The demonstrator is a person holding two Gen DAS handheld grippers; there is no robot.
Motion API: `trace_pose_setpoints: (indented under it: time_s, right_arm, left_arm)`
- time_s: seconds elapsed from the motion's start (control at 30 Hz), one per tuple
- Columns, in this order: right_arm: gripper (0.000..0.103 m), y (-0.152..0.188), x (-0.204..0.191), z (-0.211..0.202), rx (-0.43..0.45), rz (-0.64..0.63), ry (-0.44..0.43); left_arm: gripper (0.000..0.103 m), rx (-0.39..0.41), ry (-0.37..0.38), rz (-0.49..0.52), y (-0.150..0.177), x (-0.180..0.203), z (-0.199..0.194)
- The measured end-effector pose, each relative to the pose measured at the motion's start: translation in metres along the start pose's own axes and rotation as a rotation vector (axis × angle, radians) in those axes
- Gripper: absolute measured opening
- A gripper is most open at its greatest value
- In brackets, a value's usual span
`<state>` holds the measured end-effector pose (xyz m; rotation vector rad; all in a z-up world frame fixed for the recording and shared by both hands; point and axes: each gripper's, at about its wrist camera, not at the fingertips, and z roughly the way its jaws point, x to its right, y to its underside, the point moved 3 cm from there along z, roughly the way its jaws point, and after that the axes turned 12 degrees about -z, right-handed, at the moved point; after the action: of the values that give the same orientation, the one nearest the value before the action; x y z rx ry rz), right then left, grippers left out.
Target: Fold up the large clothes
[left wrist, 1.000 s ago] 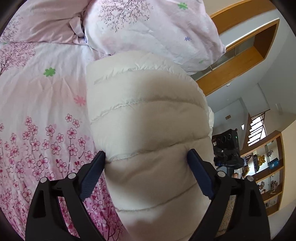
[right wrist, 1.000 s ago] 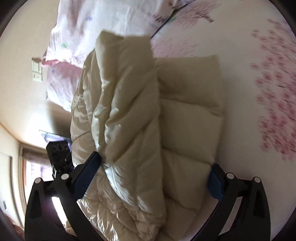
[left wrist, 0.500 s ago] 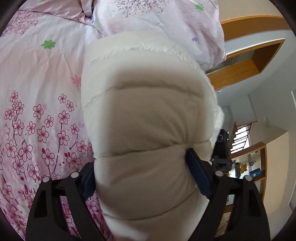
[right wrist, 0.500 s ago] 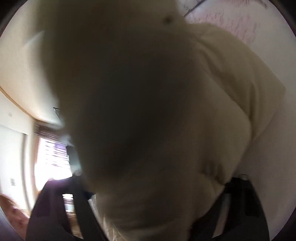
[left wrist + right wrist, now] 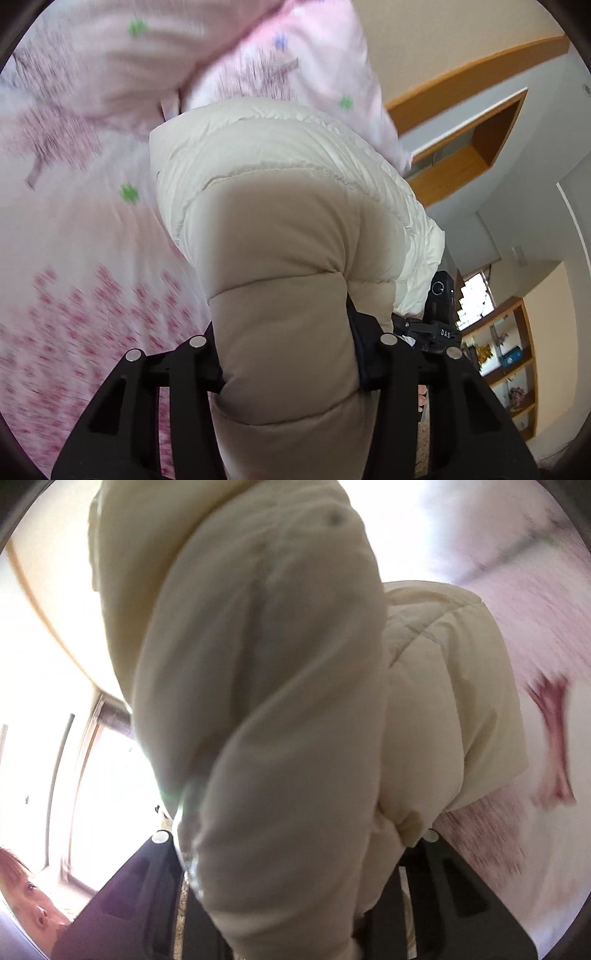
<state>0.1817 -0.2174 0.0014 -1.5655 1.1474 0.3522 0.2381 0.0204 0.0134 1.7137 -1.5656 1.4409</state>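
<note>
A cream quilted down jacket [image 5: 280,236] fills the middle of the left wrist view and most of the right wrist view [image 5: 258,701]. My left gripper [image 5: 288,354] is shut on a thick padded fold of the jacket and holds it raised over the bed. My right gripper [image 5: 295,856] is shut on another bulky part of the jacket; the cloth hides its fingertips. The jacket hangs bunched and lifted between the two grippers.
A pink floral bedspread [image 5: 74,258] lies under the jacket, with pillows [image 5: 280,66] at its head. Wooden shelves [image 5: 509,354] and a wall stand to the right. A bright window [image 5: 85,768] and a person's face [image 5: 33,904] show at the left.
Both grippers have closed on the jacket and lifted it off the bed. The jacket has come much closer to both cameras, and the views are blurred by motion.
</note>
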Motion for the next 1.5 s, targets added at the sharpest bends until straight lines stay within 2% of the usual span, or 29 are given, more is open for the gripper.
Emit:
trace_pose_setpoints:
  time_s: [0.2, 0.33, 0.43, 0.53, 0.63, 0.7, 0.83, 0.9, 1.0, 1.03, 1.07, 1.13, 1.23, 1.33, 1.37, 1.4, 1.5]
  right_arm:
    - [0.026, -0.028, -0.003, 0.053, -0.016, -0.017, -0.028]
    - [0.027, -0.031, 0.012, 0.081, -0.042, 0.013, -0.021]
    - [0.030, -0.029, 0.032, 0.101, -0.064, 0.060, 0.031]
    - [0.040, -0.025, 0.041, 0.104, -0.061, 0.099, 0.061]
    - [0.059, -0.016, 0.044, 0.096, -0.061, 0.120, 0.131]
    - [0.070, 0.013, 0.040, 0.073, -0.057, 0.145, 0.171]
    - [0.075, 0.029, 0.031, 0.035, -0.010, 0.176, 0.260]
    - [0.075, 0.035, 0.021, 0.014, 0.030, 0.145, 0.350]
    - [0.075, 0.048, -0.015, -0.028, 0.132, 0.015, 0.577]
    - [0.070, 0.054, -0.033, -0.041, 0.175, -0.053, 0.663]
    - [0.065, 0.057, -0.045, -0.051, 0.200, -0.105, 0.688]
    - [0.050, 0.070, -0.074, -0.052, 0.199, -0.211, 0.666]
    - [0.036, 0.094, -0.113, -0.035, 0.119, -0.366, 0.602]
    - [0.033, 0.115, -0.123, -0.028, 0.032, -0.457, 0.592]
    - [0.033, 0.112, -0.125, -0.013, 0.017, -0.465, 0.602]
    - [0.033, 0.123, -0.128, -0.004, 0.000, -0.473, 0.614]
    - [0.030, 0.130, -0.106, 0.006, -0.069, -0.465, 0.671]
  left_arm:
    - [0.048, 0.108, -0.103, 0.026, -0.031, -0.016, -0.037]
    - [0.048, 0.124, -0.175, -0.004, -0.048, -0.044, -0.041]
    - [0.048, 0.114, -0.230, -0.035, -0.053, -0.068, -0.033]
    - [0.051, 0.103, -0.252, -0.045, -0.057, -0.082, -0.024]
    - [0.056, 0.094, -0.292, -0.028, -0.057, -0.085, -0.019]
    - [0.060, 0.091, -0.300, -0.029, -0.060, -0.082, -0.016]
    - [0.063, 0.140, -0.315, -0.022, -0.060, -0.076, -0.034]
    - [0.063, 0.206, -0.352, 0.019, -0.058, -0.067, -0.049]
    - [0.063, 0.293, -0.424, 0.123, -0.047, -0.044, -0.066]
    - [0.063, 0.314, -0.442, 0.170, -0.038, -0.034, -0.071]
    - [0.063, 0.324, -0.453, 0.212, -0.029, -0.024, -0.073]
    - [0.063, 0.330, -0.476, 0.315, -0.006, -0.005, -0.074]
    - [0.063, 0.299, -0.498, 0.447, 0.023, 0.021, -0.059]
    - [0.063, 0.239, -0.498, 0.502, 0.042, 0.029, -0.044]
    - [0.063, 0.215, -0.513, 0.518, 0.047, 0.029, -0.037]
    - [0.064, 0.202, -0.531, 0.529, 0.051, 0.026, -0.032]
    - [0.064, 0.150, -0.564, 0.518, 0.053, 0.011, -0.017]
